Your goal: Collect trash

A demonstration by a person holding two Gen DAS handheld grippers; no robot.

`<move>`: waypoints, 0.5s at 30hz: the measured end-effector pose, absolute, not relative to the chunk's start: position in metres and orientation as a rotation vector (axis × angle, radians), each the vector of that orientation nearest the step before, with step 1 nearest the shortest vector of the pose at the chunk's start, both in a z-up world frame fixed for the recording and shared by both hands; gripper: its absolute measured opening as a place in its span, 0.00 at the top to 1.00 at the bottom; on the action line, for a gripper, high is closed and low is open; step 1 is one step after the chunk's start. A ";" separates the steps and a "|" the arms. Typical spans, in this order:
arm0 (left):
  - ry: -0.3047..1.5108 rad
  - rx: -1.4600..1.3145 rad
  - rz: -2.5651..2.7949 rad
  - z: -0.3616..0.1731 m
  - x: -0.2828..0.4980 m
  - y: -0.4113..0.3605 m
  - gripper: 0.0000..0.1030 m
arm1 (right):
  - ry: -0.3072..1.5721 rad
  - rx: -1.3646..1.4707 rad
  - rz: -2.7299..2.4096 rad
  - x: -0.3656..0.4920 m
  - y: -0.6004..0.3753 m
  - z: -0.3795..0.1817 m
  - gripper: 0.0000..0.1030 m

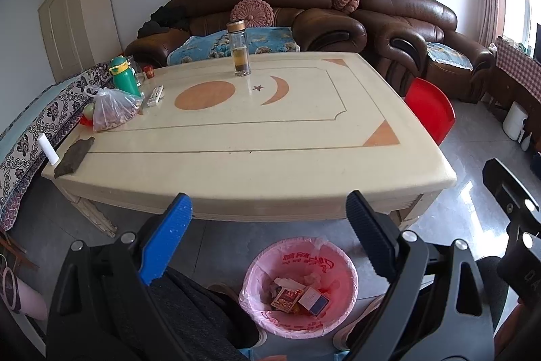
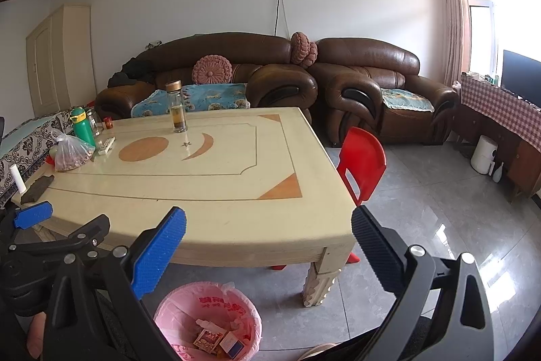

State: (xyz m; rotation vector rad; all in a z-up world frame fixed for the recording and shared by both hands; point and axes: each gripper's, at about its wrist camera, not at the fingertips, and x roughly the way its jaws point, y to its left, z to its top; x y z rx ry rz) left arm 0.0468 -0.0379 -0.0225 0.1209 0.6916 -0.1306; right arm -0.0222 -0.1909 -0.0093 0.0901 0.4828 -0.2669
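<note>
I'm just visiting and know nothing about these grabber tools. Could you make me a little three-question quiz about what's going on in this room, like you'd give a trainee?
1. True or false: the left gripper is clamped on a piece of trash.
2. Multiple choice: where does the pink-lined bin stand? A) on the table B) on the floor at the table's near edge C) on the sofa
3. Short answer: name two things lying inside the bin.

Key
1. False. Both the left gripper and the right gripper are open and hold nothing.
2. B. It stands on the floor in front of the cream table.
3. A red carton and a blue-and-white box.
</note>
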 end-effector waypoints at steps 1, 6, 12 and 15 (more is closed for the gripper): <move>0.692 0.123 -0.129 -0.022 0.047 -0.038 0.12 | 0.482 0.090 -0.267 -0.022 -0.191 -0.009 0.07; 0.694 0.121 -0.128 -0.023 0.048 -0.037 0.12 | 0.484 0.090 -0.266 -0.022 -0.191 -0.009 0.07; 0.697 0.126 -0.125 -0.025 0.047 -0.036 0.12 | 0.486 0.093 -0.261 -0.021 -0.191 -0.009 0.07; 0.699 0.127 -0.124 -0.026 0.047 -0.036 0.12 | 0.487 0.092 -0.261 -0.021 -0.191 -0.009 0.07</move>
